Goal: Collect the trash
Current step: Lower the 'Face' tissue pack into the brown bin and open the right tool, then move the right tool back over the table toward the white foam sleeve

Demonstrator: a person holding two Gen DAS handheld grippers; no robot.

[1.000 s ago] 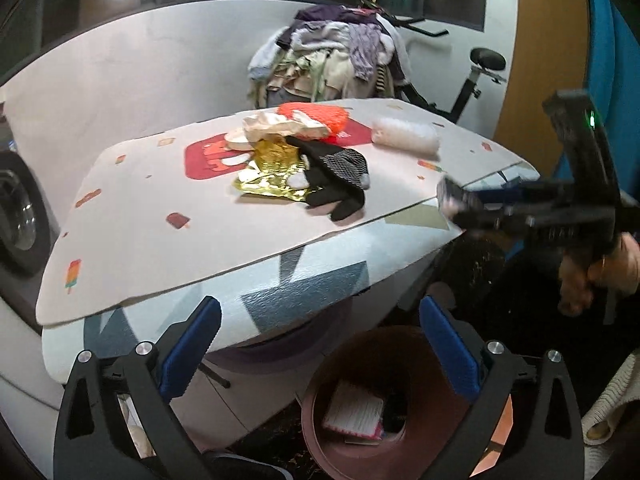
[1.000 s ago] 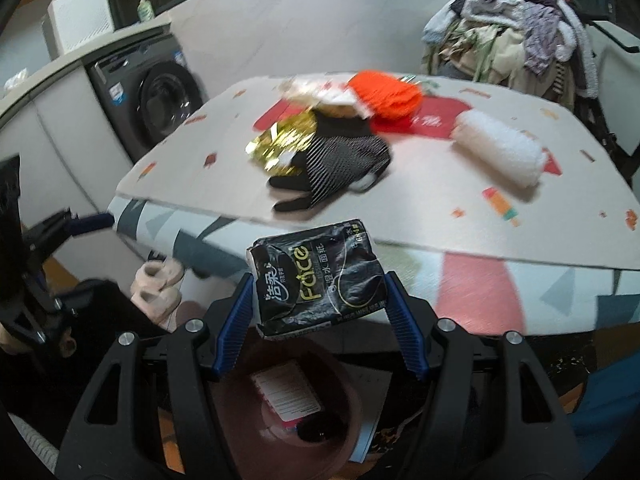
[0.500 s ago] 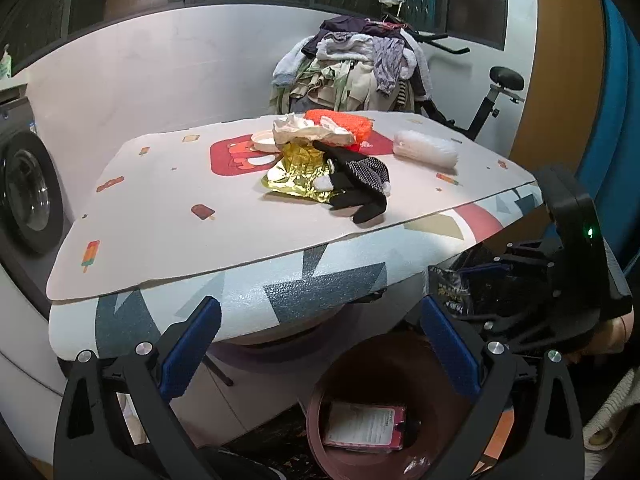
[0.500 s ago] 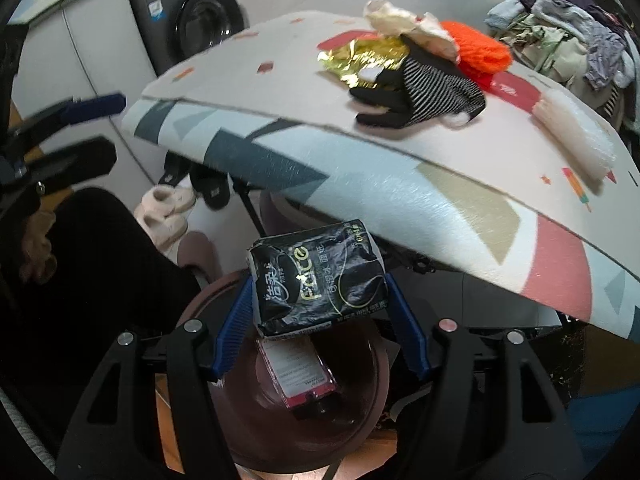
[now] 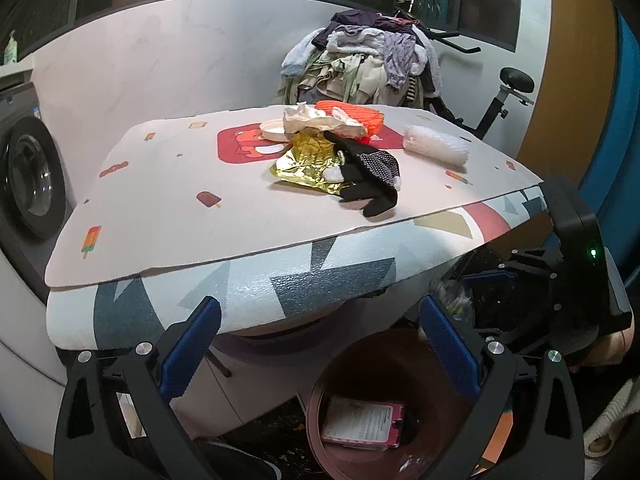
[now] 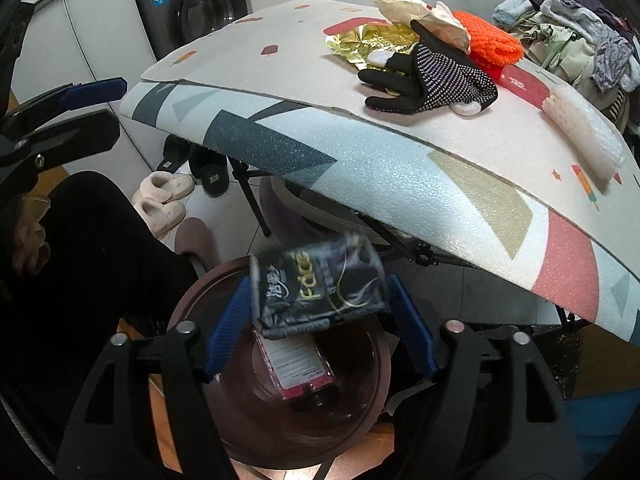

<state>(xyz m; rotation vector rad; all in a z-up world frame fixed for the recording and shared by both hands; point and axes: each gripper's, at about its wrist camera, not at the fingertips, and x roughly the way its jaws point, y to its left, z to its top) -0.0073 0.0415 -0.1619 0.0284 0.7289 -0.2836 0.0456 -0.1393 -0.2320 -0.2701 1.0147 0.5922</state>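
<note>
My right gripper hangs over a round brown bin under the table's front edge. Its jaws are opening. A black tissue pack sits blurred between the blue pads, which stand a little apart from its sides. A pink packet lies in the bin. My left gripper is open with nothing between its fingers, low before the table edge, with the bin below it. On the table lie gold foil, a black dotted glove, crumpled paper, an orange cloth and a white foam roll.
The padded table overhangs the bin. A washing machine stands at the left, slippers on the floor, a clothes pile on an exercise bike behind. A person's dark trouser leg is beside the bin.
My right gripper sank from table height to just over the bin and rolled a little. Its jaws widened and the tissue pack now looks loose and blurred. The left gripper hardly moved.
</note>
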